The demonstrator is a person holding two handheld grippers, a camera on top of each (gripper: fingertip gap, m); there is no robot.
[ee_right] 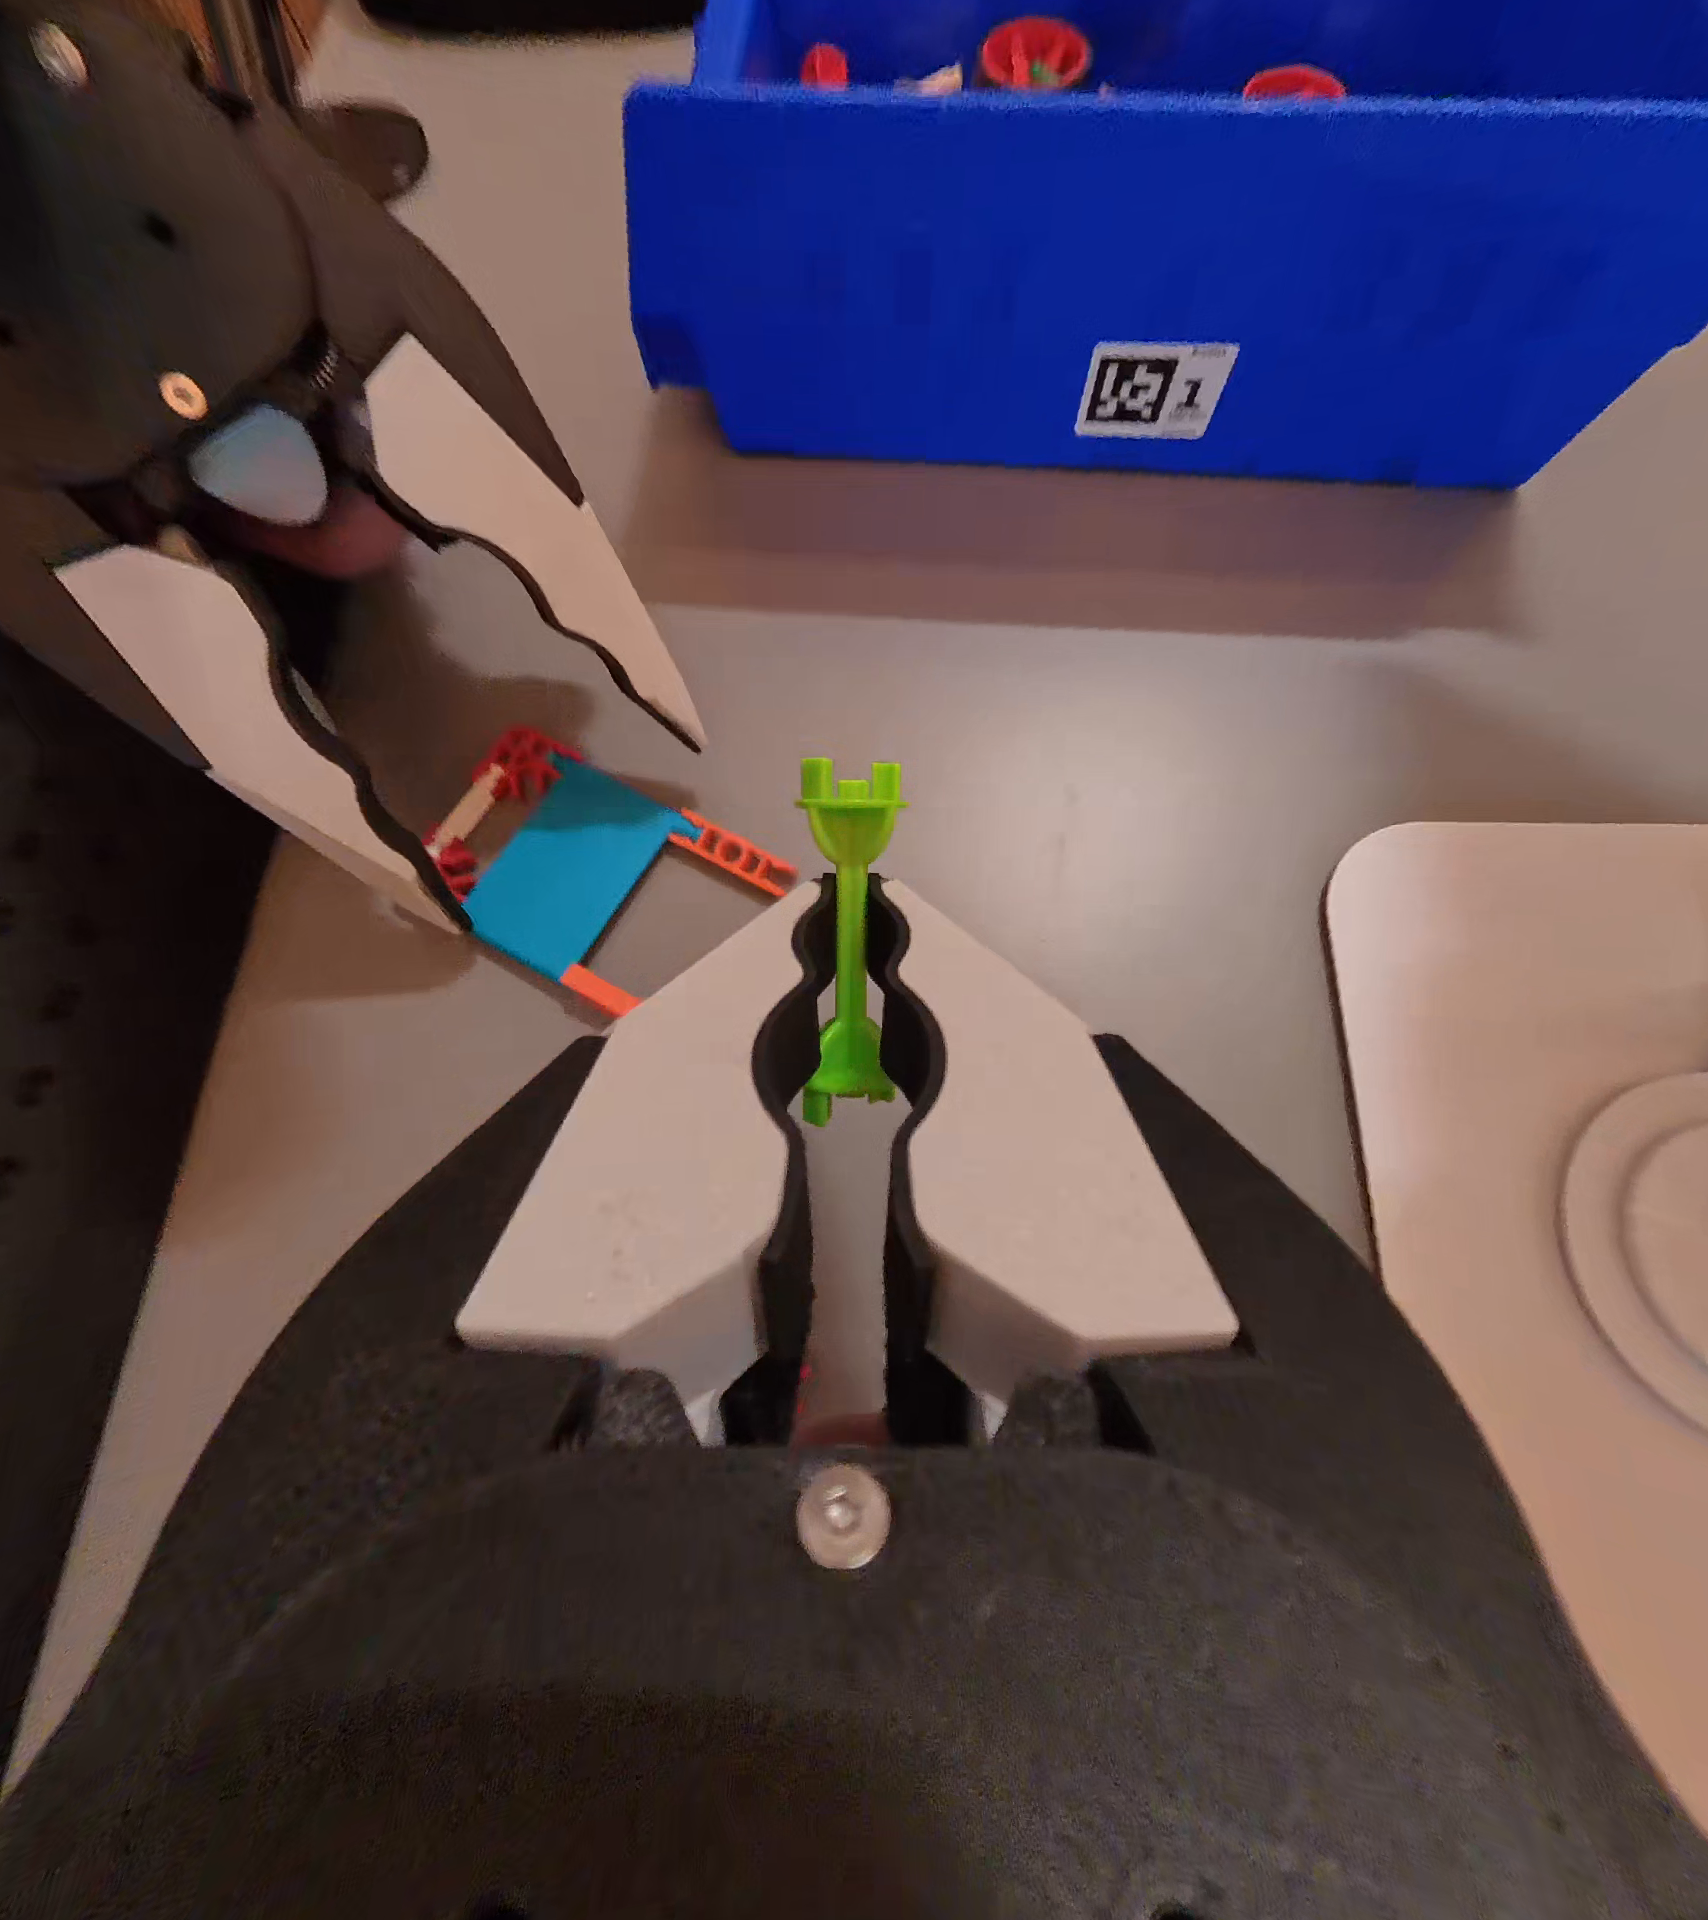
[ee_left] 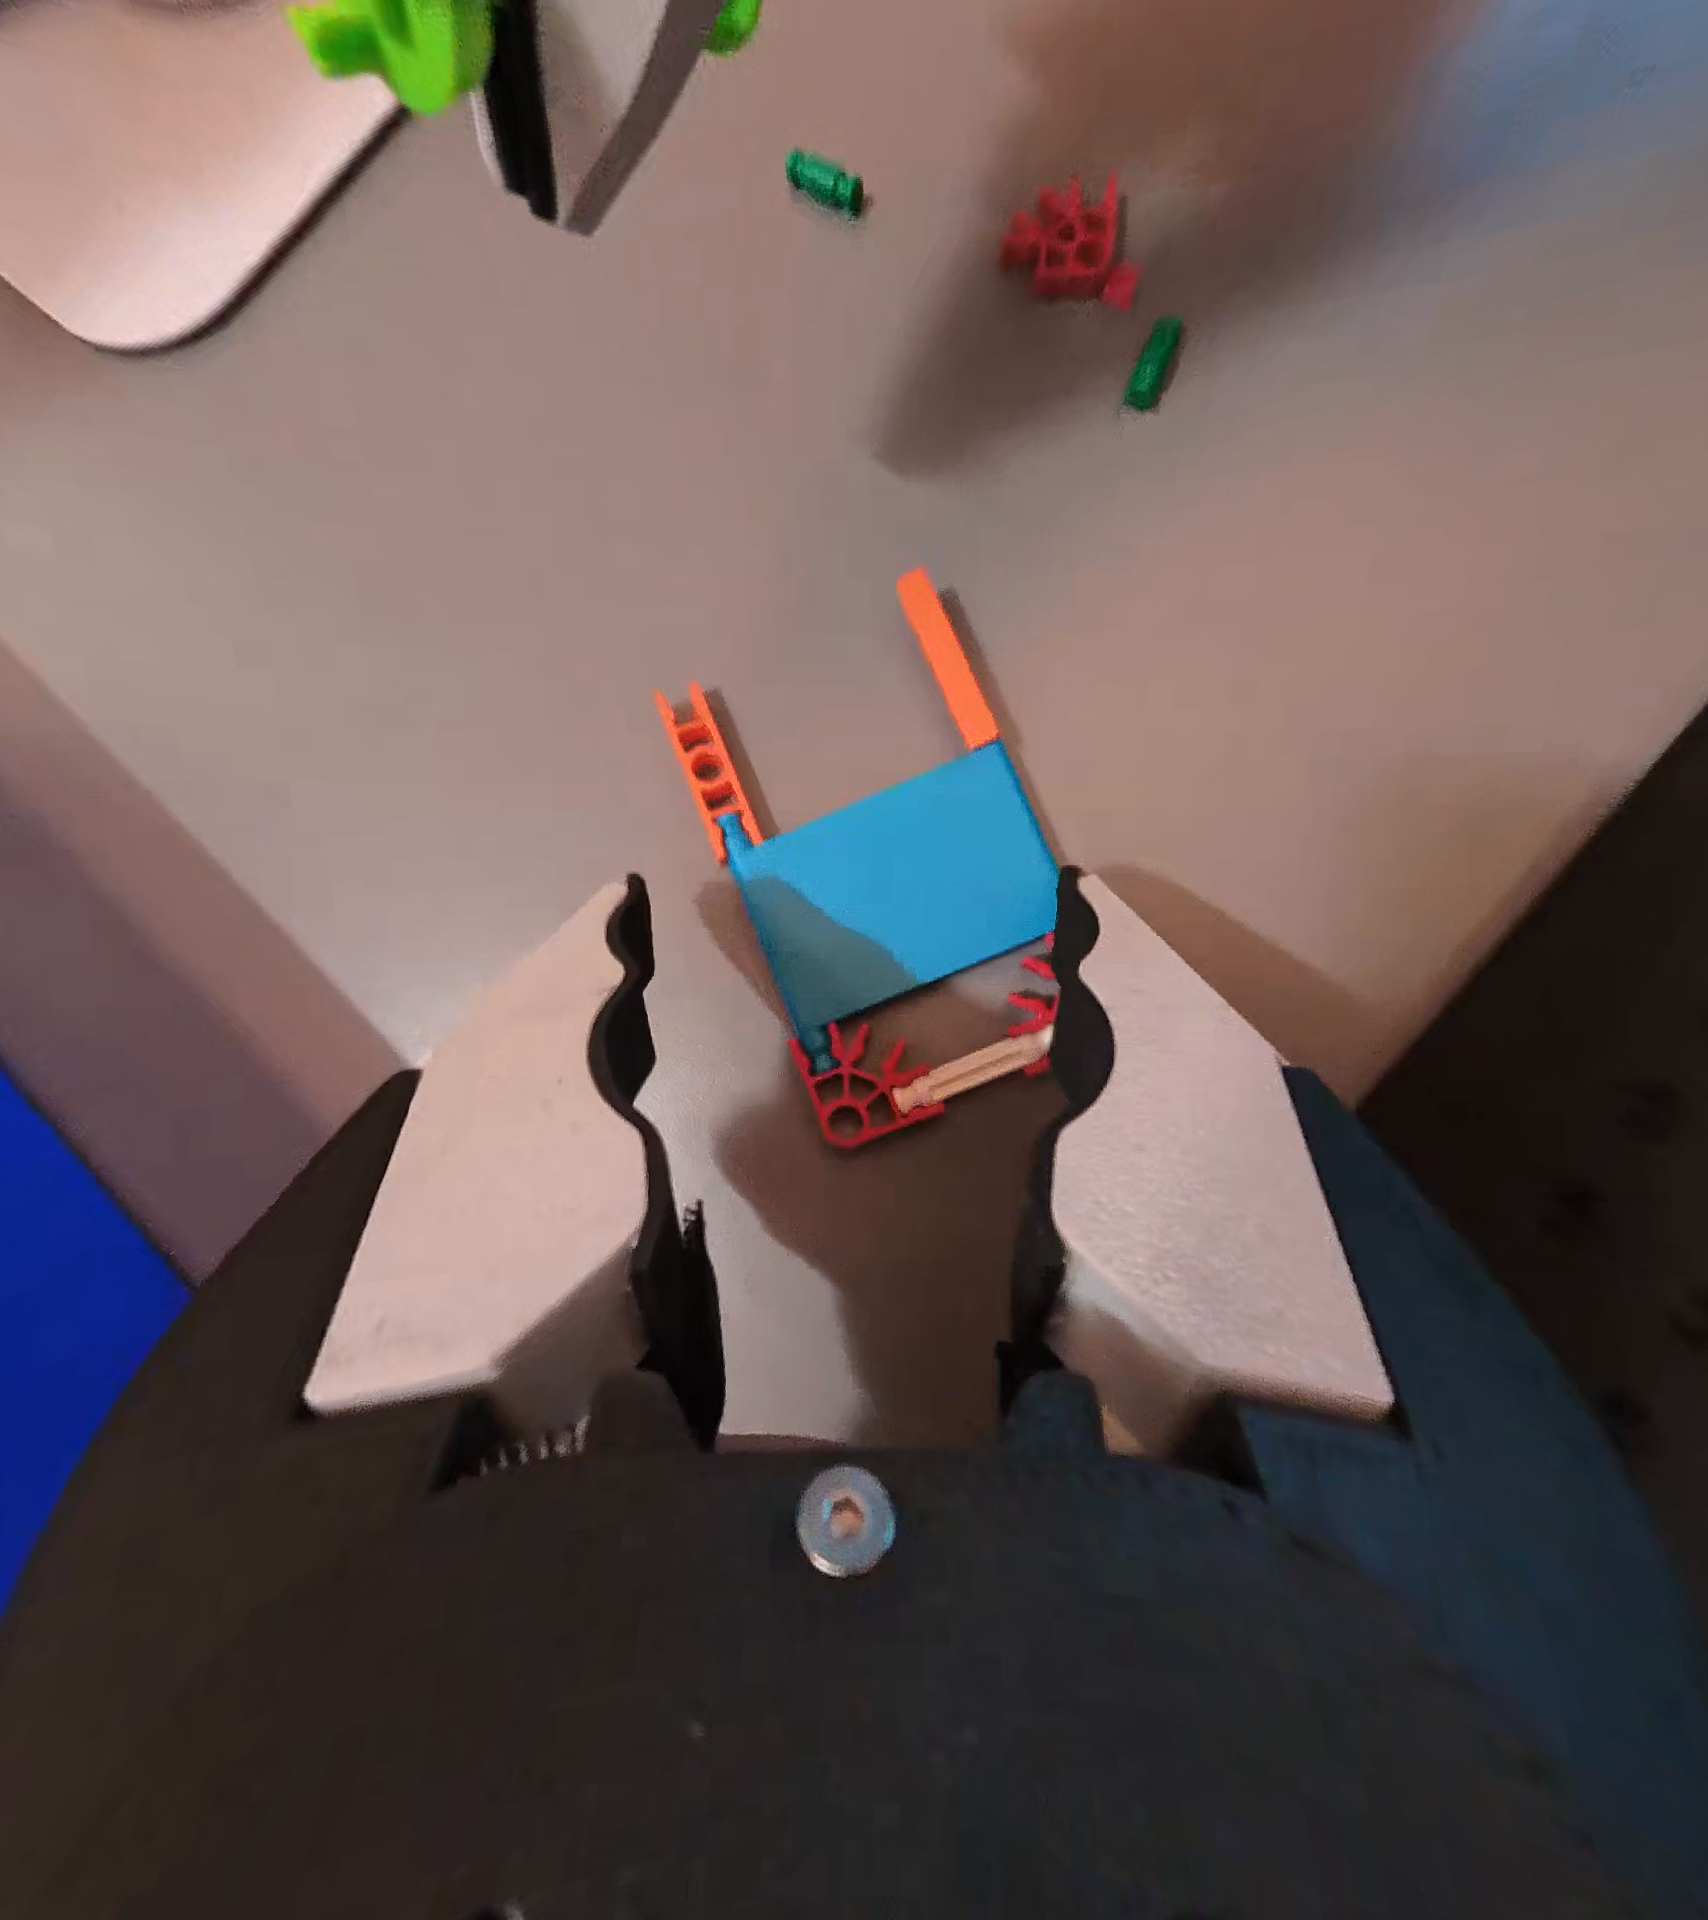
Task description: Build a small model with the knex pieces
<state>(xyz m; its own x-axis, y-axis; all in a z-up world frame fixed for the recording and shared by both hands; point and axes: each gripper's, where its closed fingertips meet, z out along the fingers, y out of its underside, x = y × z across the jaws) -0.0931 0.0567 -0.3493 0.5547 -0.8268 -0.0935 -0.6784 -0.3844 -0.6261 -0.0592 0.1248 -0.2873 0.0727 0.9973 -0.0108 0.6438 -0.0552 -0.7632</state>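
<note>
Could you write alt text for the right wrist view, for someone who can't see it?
The right gripper pinches a lime-green plastic piece upright between its fingers above a beige table. To its left, the open left gripper reaches a small blue-panel assembly; a blue bin stands behind.

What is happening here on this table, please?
A person works with two handheld grippers. The right gripper is shut on a lime-green plastic axle piece with flared ends. The left gripper is open, its fingers astride a small assembly of a blue plastic panel with orange rods and red connectors lying on the beige table.
</note>
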